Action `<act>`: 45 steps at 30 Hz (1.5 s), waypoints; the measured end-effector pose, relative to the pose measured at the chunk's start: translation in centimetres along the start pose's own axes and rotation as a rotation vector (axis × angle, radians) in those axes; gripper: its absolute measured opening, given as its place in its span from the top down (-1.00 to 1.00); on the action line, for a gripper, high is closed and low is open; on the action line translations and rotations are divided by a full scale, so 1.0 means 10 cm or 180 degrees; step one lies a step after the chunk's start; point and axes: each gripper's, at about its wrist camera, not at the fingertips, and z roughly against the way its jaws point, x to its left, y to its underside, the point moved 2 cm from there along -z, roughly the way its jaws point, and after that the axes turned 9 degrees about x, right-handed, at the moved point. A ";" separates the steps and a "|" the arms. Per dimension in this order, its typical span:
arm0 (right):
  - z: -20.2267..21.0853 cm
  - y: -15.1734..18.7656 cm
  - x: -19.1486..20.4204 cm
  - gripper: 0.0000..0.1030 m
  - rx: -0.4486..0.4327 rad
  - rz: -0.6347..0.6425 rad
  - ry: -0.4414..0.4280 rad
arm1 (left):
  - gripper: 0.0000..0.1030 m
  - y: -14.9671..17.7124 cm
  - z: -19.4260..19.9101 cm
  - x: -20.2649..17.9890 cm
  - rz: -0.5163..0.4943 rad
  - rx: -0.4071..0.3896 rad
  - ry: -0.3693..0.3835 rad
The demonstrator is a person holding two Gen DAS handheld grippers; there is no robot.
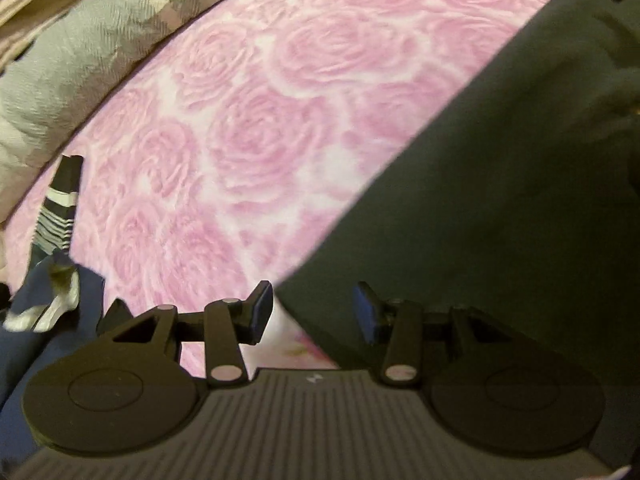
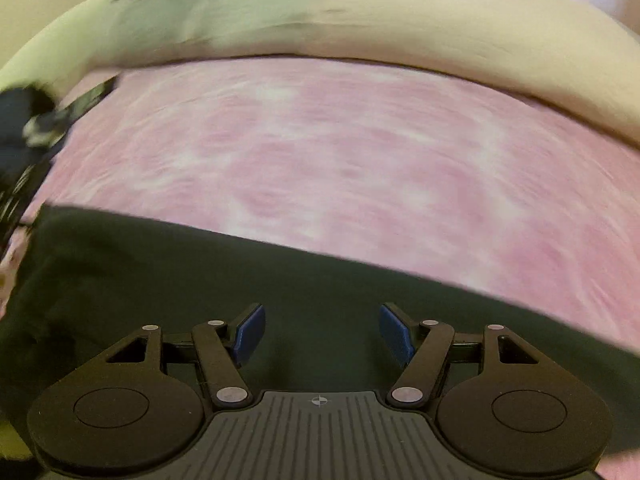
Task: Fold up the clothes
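Dark green garment (image 2: 200, 292) lies spread flat on rose-print bed cover (image 1: 256, 128), straight edge showing; L gripper (image 1: 312, 312) at its edge and R gripper (image 2: 322, 332) over it, both jaws wide, empty; fold stage indeterminate from these views.
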 end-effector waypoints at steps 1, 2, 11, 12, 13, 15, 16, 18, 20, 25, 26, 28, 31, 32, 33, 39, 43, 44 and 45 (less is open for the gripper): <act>-0.10 -0.11 0.19 -0.29 0.0019 0.0121 -0.0030 | 0.19 0.06 -0.08 0.09 0.0007 -0.0002 0.0101; -0.20 -0.23 0.38 -0.29 0.0038 0.0241 -0.0060 | 0.19 0.11 -0.17 0.18 0.0007 -0.0005 0.0249; -1.33 -0.93 1.59 -0.29 0.0541 0.1917 0.0088 | 0.23 0.29 -0.40 0.46 0.0263 -0.0100 0.1037; -1.38 -0.94 1.61 -0.29 0.0579 0.2040 0.0104 | 0.23 0.33 -0.38 0.49 0.0340 -0.0133 0.1019; -1.44 -0.96 1.65 -0.29 0.0631 0.2114 0.0091 | 0.23 0.38 -0.33 0.52 0.0452 -0.0174 0.1030; -1.49 -0.96 1.66 -0.29 0.0684 0.2143 0.0097 | 0.24 0.49 -0.27 0.55 0.0706 -0.0200 0.1208; -1.51 -0.96 1.67 -0.29 0.0711 0.2157 0.0100 | 0.24 0.55 -0.24 0.57 0.0834 -0.0213 0.1296; -1.54 -0.95 1.67 -0.29 0.0749 0.2039 0.0047 | 0.24 0.63 -0.24 0.57 0.0970 -0.0189 0.1470; -1.58 -0.94 1.66 -0.29 0.0782 0.1910 -0.0046 | 0.24 0.66 -0.32 0.50 0.1042 -0.0132 0.1538; -1.54 -0.91 1.71 -0.01 0.0862 0.1941 -0.0135 | 0.70 0.58 -0.51 0.50 0.1309 -0.0136 0.1505; -1.53 -0.91 1.71 0.35 0.0889 0.1922 -0.0162 | 0.96 0.57 -0.49 0.51 0.1296 -0.0184 0.1461; -1.51 -0.93 1.71 0.70 0.0944 0.1882 -0.0215 | 0.95 0.54 -0.39 0.58 0.1330 -0.0367 0.1356; -1.41 -1.05 1.71 0.80 0.0729 0.1952 -0.0046 | 0.95 0.43 -0.26 0.72 0.1334 -0.0584 0.1211; -1.37 -1.10 1.70 0.80 0.0640 0.1951 0.0019 | 0.95 0.39 -0.25 0.76 0.1355 -0.0615 0.1211; -1.38 -1.15 1.67 0.80 0.0635 0.1896 0.0021 | 0.95 0.35 -0.28 0.76 0.1337 -0.0598 0.1217; -1.27 -1.11 1.69 0.51 0.0484 0.1731 0.0101 | 0.73 0.46 -0.34 0.71 0.1479 -0.0466 0.1221; -1.12 -0.97 1.76 -0.15 0.0342 0.1675 0.0177 | 0.60 0.95 -0.11 0.62 0.1668 -0.0480 0.1243; -1.09 -0.94 1.78 -0.15 0.0307 0.1661 0.0196 | 0.60 1.10 -0.04 0.57 0.1695 -0.0472 0.1254; -1.03 -0.89 1.86 -0.15 0.0285 0.1649 0.0168 | 0.59 1.25 0.03 0.48 0.1669 -0.0450 0.1254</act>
